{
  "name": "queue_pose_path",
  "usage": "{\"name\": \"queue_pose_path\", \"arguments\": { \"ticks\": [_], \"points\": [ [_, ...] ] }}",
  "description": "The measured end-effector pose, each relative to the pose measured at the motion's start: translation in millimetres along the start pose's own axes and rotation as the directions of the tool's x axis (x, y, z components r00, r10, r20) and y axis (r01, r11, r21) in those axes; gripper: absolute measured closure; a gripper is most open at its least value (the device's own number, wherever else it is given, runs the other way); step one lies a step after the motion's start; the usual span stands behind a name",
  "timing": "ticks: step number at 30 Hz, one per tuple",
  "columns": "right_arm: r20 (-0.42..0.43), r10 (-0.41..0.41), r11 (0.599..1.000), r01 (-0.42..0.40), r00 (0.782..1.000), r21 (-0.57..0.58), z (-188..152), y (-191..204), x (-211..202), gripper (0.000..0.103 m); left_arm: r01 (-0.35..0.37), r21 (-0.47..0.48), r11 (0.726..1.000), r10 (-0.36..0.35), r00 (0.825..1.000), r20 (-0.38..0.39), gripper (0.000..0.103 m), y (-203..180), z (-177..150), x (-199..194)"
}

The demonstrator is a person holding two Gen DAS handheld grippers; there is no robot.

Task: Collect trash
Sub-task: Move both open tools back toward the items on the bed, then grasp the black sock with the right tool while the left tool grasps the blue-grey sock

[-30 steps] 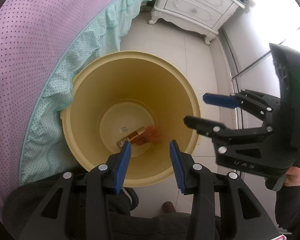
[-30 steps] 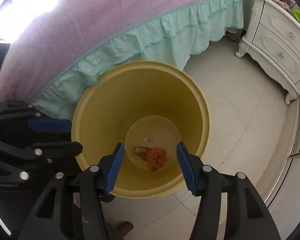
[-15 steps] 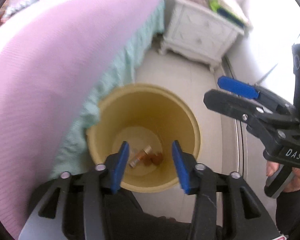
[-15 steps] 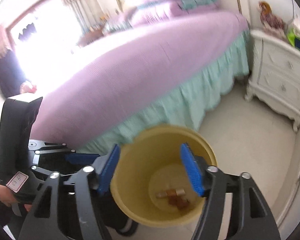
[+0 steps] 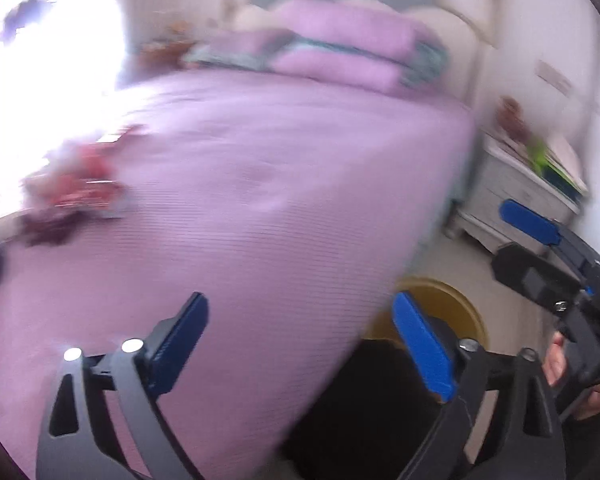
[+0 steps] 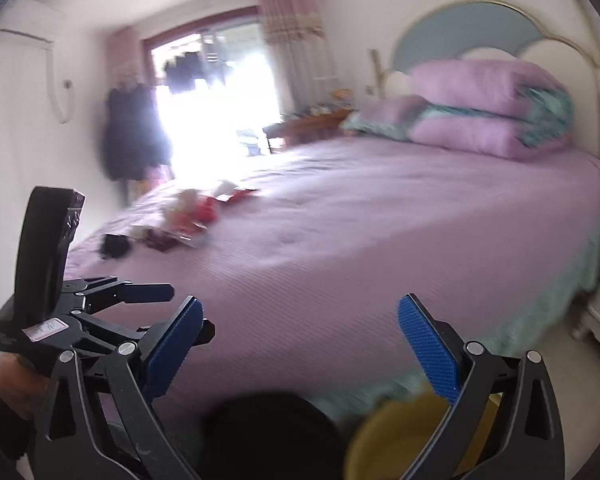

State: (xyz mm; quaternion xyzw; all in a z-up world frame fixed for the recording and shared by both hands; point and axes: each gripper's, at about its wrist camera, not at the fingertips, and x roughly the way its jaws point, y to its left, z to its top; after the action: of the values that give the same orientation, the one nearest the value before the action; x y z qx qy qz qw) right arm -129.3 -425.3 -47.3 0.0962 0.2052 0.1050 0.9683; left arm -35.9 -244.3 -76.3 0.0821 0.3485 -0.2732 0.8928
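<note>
Both views are blurred by motion. A heap of red, white and dark trash (image 6: 188,216) lies on the far left part of the purple bed (image 6: 360,216); in the left wrist view the trash (image 5: 80,192) sits left of centre. The yellow bin (image 5: 448,308) stands on the floor by the bed's near corner, its rim (image 6: 396,432) low in the right wrist view. My left gripper (image 5: 300,336) hangs above the bedspread, jaws opening wide, nothing between them. My right gripper (image 6: 300,336) is also opening, empty, above the bed's edge. Each gripper shows in the other's view.
Folded purple and teal quilts (image 6: 488,116) lie at the headboard. A white nightstand (image 5: 516,196) stands right of the bed. A dark round shape (image 6: 268,436) sits just under the grippers. A bright glass door (image 6: 216,112) and hanging dark clothes (image 6: 132,136) are at the far wall.
Both grippers have risen from over the yellow bin and tipped up toward the bed. Their jaws have spread much wider. The bin has dropped to the lower edge of both views.
</note>
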Motion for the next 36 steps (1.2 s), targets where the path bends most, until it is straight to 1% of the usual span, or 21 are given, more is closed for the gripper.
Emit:
{"name": "queue_pose_path", "arguments": {
  "ticks": [3,4,6,7,9,11,12,13,15,16,18,20,23,24,25,27,30,33,34,35,36],
  "points": [
    [0.012,0.08,0.996,-0.08,0.997,-0.037,14.6,32.9,15.2,0.008,-0.116,-0.077,0.99,0.118,0.992,0.034,0.004,35.8,1.4,-25.8],
    [0.016,0.106,0.993,-0.105,0.994,-0.048,19.9,44.6,21.2,0.008,-0.148,-0.097,0.984,0.153,0.987,0.042,0.004,47.2,1.6,-31.5],
    [0.008,0.148,0.987,-0.147,0.989,-0.065,27.6,65.3,32.5,0.008,-0.221,-0.142,0.965,0.231,0.971,0.058,0.004,72.6,-0.9,-45.9],
    [-0.005,0.17,0.982,-0.17,0.985,-0.077,31.2,76.5,40.0,0.008,-0.258,-0.172,0.951,0.272,0.96,0.063,0.004,86.8,-2.4,-54.5],
    [-0.019,0.193,0.977,-0.194,0.981,-0.087,33.7,97.2,51.8,0.008,-0.301,-0.228,0.926,0.324,0.944,0.068,0.004,114.4,-9.1,-68.5],
    [-0.034,0.225,0.97,-0.227,0.974,-0.086,38.1,113.7,65.1,0.008,-0.34,-0.294,0.893,0.374,0.925,0.066,0.004,140.8,-14.5,-83.5],
    [-0.046,0.249,0.964,-0.252,0.967,-0.082,40.1,122.9,72.8,0.008,-0.355,-0.32,0.879,0.394,0.917,0.065,0.004,154.1,-20.6,-91.4],
    [-0.059,0.267,0.96,-0.271,0.962,-0.072,42.3,131.2,80.2,0.008,-0.377,-0.355,0.855,0.424,0.904,0.06,0.004,168.7,-24.5,-99.0],
    [-0.085,0.315,0.945,-0.32,0.945,-0.062,45.4,143.8,91.0,0.008,-0.4,-0.392,0.828,0.456,0.888,0.057,0.004,187.1,-33.5,-111.0],
    [-0.093,0.334,0.939,-0.34,0.938,-0.058,47.5,150.9,96.8,0.008,-0.409,-0.413,0.814,0.47,0.881,0.054,0.004,197.8,-37.5,-116.9],
    [-0.096,0.359,0.929,-0.366,0.928,-0.06,50.5,165.8,105.8,0.008,-0.415,-0.445,0.794,0.486,0.872,0.054,0.004,215.8,-43.9,-126.1],
    [-0.098,0.375,0.922,-0.382,0.922,-0.067,53.0,180.4,115.6,0.008,-0.417,-0.466,0.78,0.496,0.866,0.055,0.004,230.6,-47.8,-134.0],
    [-0.121,0.396,0.911,-0.406,0.91,-0.077,57.3,199.9,132.4,0.008,-0.423,-0.477,0.77,0.508,0.86,0.058,0.004,249.6,-46.4,-135.5],
    [-0.139,0.411,0.902,-0.424,0.901,-0.084,58.7,207.0,138.7,0.008,-0.428,-0.478,0.767,0.513,0.857,0.056,0.004,255.4,-46.0,-134.8],
    [-0.149,0.416,0.898,-0.431,0.897,-0.091,59.3,214.3,144.5,0.008,-0.442,-0.478,0.759,0.524,0.85,0.047,0.004,261.9,-44.3,-133.6],
    [-0.166,0.437,0.882,-0.457,0.884,-0.113,59.4,228.8,155.2,0.008,-0.455,-0.475,0.753,0.534,0.844,0.038,0.004,276.8,-43.8,-130.2],
    [-0.206,0.446,0.866,-0.478,0.871,-0.146,60.0,251.9,174.1,0.008,-0.469,-0.471,0.747,0.541,0.841,0.02,0.004,295.1,-46.6,-123.3],
    [-0.232,0.445,0.856,-0.487,0.865,-0.176,61.3,272.1,195.1,0.009,-0.475,-0.472,0.743,0.536,0.844,-0.006,0.004,314.5,-50.6,-113.5],
    [-0.243,0.446,0.85,-0.493,0.861,-0.185,61.5,277.9,202.5,0.009,-0.469,-0.472,0.746,0.528,0.849,-0.01,0.004,321.6,-52.0,-110.0],
    [-0.252,0.435,0.852,-0.486,0.864,-0.194,61.9,283.2,211.0,0.01,-0.469,-0.474,0.745,0.528,0.849,-0.011,0.004,325.0,-52.8,-109.0],
    [-0.267,0.429,0.851,-0.485,0.863,-0.199,61.2,288.0,219.1,0.013,-0.475,-0.475,0.741,0.532,0.847,-0.016,0.004,331.1,-53.7,-106.5]
  ]
}}
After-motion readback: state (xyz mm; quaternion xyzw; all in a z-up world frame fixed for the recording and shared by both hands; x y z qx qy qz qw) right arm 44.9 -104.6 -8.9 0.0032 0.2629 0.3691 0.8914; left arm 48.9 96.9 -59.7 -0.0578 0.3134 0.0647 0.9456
